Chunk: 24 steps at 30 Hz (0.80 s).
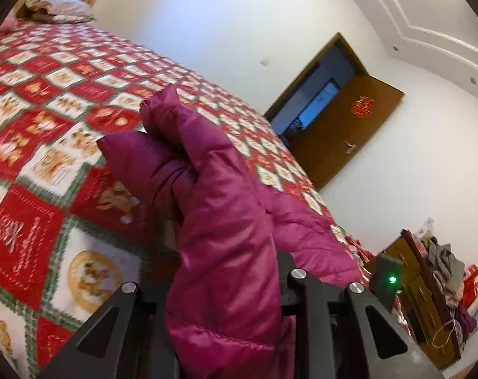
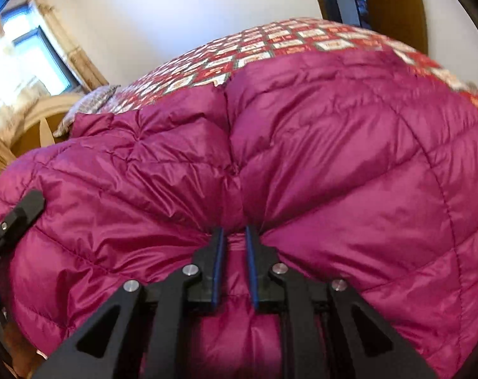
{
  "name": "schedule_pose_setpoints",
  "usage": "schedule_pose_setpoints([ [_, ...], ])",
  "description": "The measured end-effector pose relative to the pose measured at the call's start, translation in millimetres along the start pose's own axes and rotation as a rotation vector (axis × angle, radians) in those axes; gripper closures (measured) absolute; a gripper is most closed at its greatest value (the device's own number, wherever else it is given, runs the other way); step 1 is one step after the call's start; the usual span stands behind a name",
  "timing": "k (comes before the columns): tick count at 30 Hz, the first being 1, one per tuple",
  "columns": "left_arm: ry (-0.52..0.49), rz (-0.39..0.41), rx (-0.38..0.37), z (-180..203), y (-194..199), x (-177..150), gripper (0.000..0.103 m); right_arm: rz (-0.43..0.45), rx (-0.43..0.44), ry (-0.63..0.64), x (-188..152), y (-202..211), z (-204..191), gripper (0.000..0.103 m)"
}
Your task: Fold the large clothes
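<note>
The puffy, slippery jacket (image 2: 302, 158) on the bed (image 1: 49, 94) is clamped by the right gripper (image 2: 234, 249) and the left gripper (image 1: 226, 290); quilted seams are judged the surest hold.

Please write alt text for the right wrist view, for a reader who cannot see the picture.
The right claw pinches a bunched fold of a magenta puffer jacket that fills most of the frame. Behind it lies a bed with a red patchwork cover, and the left claw touches the jacket at the left edge.
</note>
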<state>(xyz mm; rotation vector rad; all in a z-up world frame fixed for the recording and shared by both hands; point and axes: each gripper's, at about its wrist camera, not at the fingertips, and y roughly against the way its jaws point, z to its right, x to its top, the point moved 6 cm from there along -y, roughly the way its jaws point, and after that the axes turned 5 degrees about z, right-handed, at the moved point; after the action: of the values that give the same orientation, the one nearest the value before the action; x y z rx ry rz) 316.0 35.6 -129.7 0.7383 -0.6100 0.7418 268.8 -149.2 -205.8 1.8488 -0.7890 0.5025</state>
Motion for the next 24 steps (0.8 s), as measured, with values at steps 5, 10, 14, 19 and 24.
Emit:
schedule_pose_setpoints([
  [5,-0.033,-0.009,-0.053,19.2,6.5,7.8,0.083,-0.026,0.034,-0.058,-4.5,3.0,-3.4,0.087],
  [10,-0.131,-0.007,-0.076,42.4,29.8,19.5,0.083,-0.103,0.196,-0.193,-22.4,0.2,-36.1,0.087],
  [14,-0.316,-0.047,-0.004,58.3,35.9,21.5,0.083,-0.193,0.377,-0.198,-41.6,-11.1,-93.0,0.088],
  [19,-0.433,-0.063,0.034,63.6,37.1,13.4,0.083,-0.174,0.444,-0.260,-36.8,2.0,-84.3,0.088],
  [24,-0.542,-0.114,0.035,89.3,16.5,-17.8,0.083,-0.045,0.392,-0.286,-10.5,54.3,-24.3,0.088],
])
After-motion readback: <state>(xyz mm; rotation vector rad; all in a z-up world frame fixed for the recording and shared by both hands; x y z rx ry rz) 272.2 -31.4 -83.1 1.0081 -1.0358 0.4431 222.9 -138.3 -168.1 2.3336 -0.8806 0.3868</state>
